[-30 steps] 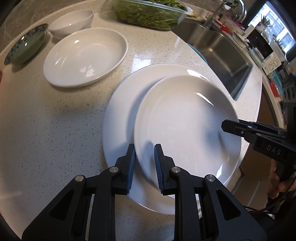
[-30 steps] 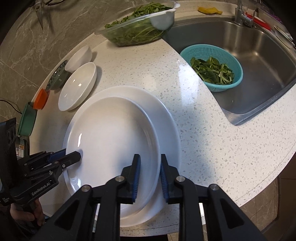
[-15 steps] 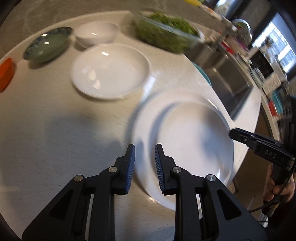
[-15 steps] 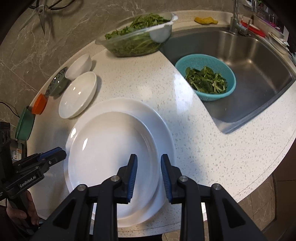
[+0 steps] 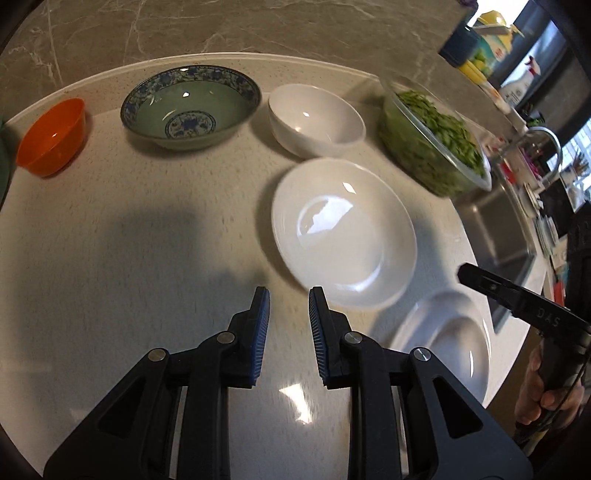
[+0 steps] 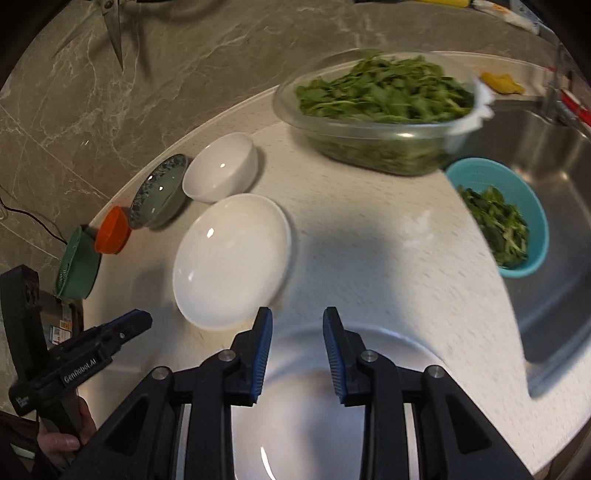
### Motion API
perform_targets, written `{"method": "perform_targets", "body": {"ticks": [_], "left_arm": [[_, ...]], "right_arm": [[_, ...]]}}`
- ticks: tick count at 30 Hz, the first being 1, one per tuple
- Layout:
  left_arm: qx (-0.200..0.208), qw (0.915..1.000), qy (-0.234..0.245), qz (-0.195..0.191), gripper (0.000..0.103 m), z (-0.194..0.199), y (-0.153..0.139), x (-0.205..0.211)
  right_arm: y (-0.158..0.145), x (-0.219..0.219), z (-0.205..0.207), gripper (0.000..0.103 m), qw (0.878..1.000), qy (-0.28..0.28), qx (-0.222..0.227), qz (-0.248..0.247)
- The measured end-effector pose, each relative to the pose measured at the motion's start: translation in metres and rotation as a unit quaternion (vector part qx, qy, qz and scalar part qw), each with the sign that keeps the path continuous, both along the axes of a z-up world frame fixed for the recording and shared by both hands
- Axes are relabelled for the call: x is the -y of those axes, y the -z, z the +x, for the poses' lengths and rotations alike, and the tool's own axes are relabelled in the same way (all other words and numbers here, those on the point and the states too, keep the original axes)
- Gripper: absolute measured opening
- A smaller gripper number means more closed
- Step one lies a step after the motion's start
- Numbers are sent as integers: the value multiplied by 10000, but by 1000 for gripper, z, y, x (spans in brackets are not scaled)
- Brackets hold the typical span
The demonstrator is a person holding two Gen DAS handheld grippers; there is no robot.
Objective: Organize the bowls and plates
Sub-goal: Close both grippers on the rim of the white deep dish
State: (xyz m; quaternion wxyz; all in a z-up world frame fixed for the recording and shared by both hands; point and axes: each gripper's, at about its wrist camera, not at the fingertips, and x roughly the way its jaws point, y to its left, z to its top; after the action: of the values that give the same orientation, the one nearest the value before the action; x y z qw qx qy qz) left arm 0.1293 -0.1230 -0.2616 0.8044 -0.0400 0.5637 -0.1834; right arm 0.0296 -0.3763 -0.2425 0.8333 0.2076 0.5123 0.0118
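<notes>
My left gripper is open and empty above bare counter, just left of a shallow white plate. Two stacked white plates lie at the lower right. Behind stand a white bowl, a blue-patterned green bowl and an orange bowl. My right gripper is open and empty over the far rim of the stacked plates. The shallow white plate lies just ahead to its left, with the white bowl, patterned bowl and orange bowl beyond.
A clear container of greens stands at the back. A teal colander with greens sits in the steel sink on the right. A green strainer stands at the left counter edge. A marble wall backs the counter.
Both grippers have pulled off the stacked plates and swung toward the back of the counter. The left one now faces the bowls; the right one's fingers have spread a little wider.
</notes>
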Motion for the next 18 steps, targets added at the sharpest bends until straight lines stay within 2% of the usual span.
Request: {"method": "perform_targets", "body": {"ticks": [5,7,15,18], "left_arm": [[-355,9991,-141,-182,21,33,20,10],[-416,9989,-180,-111,21,45,27,14],[-666,9965,-431,-249,21,76,46,15],[-637,9963,-486,-295,21,81,50,16]], "right_arm": [[17,-15,47,31,9993,-177,-320,-79],[24,-15,56,31,9991,-137,-411,-9],[43,-12,82,31,9977,-50,-660,165],[47,-11,86,23,9971,-44,-707,269]]}}
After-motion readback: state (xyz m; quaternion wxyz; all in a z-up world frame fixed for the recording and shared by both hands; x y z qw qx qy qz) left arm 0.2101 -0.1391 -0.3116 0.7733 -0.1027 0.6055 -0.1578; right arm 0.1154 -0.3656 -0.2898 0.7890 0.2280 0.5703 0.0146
